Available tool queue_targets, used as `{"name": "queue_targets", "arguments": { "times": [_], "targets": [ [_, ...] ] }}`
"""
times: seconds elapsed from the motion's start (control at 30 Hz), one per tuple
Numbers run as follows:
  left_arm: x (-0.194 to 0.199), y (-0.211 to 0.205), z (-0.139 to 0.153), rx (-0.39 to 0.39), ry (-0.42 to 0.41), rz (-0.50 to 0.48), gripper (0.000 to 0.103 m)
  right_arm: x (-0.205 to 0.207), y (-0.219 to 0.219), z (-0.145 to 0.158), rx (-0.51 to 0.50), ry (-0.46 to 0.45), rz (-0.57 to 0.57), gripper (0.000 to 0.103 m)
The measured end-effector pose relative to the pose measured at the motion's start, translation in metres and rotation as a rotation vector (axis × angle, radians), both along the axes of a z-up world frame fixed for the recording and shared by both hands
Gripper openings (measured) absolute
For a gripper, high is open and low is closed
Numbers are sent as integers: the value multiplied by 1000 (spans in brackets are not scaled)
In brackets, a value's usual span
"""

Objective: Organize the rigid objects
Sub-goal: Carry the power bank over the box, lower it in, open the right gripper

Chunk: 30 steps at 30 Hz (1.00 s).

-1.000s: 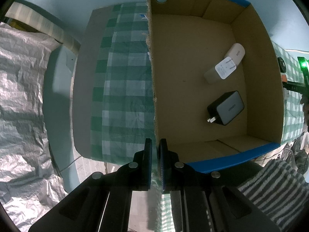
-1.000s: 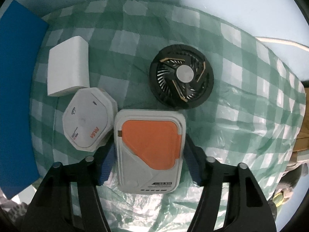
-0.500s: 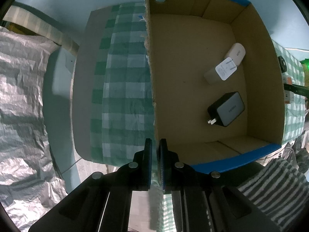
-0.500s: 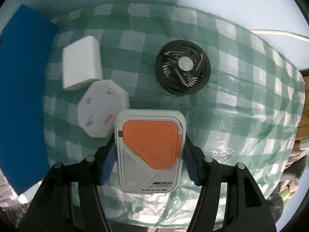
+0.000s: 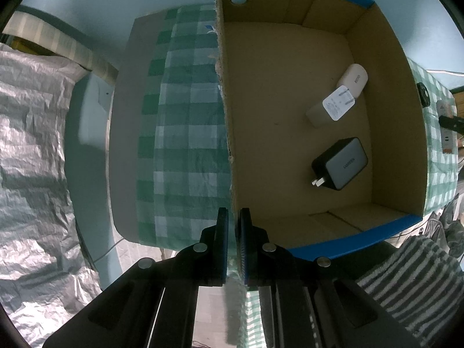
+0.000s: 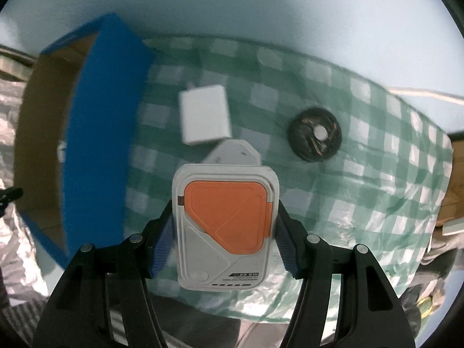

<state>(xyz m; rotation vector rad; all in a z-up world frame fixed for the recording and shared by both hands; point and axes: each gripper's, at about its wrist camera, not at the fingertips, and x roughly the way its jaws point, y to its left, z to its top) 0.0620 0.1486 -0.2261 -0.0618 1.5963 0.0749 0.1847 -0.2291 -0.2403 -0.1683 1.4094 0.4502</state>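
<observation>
Right gripper (image 6: 223,232) is clamped across the orange-and-grey power bank (image 6: 224,232), held clear above the checked cloth (image 6: 362,174), right of the cardboard box (image 6: 95,133). Left gripper (image 5: 233,243) is pinched on the box wall (image 5: 229,133). Recommended: carry level, clear the blue rim, lower before release.

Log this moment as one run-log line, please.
left gripper: shut on box wall | right gripper: shut on power bank, above cloth | in box: two chargers
</observation>
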Motion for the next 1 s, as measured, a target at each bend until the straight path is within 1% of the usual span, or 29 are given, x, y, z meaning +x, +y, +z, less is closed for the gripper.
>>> {"name": "queue_targets", "arguments": {
  "times": [0.1,0.2,0.27,0.5,0.73,0.9,1.0],
  "targets": [
    [0,0,0,-2,0,1,9,-3,17,21,23,-17,37,63],
    [0,0,0,-2,-1,2,9,-14,49,34,50,-33,76,63],
    [0,0,0,-2,-1,1,9,-15,64,45,67,-42,99,63],
    [0,0,0,-2,-1,1,9,-21,114,65,89,-66,187,63],
    [0,0,0,-3,-2,1,9,-26,159,61,83,-67,264,63],
    [-1,0,0,-8,-5,2,9,-30,180,45,55,-47,294,63],
    [-2,1,0,-12,-7,3,9,-32,188,38,60,-30,305,63]
  ]
}}
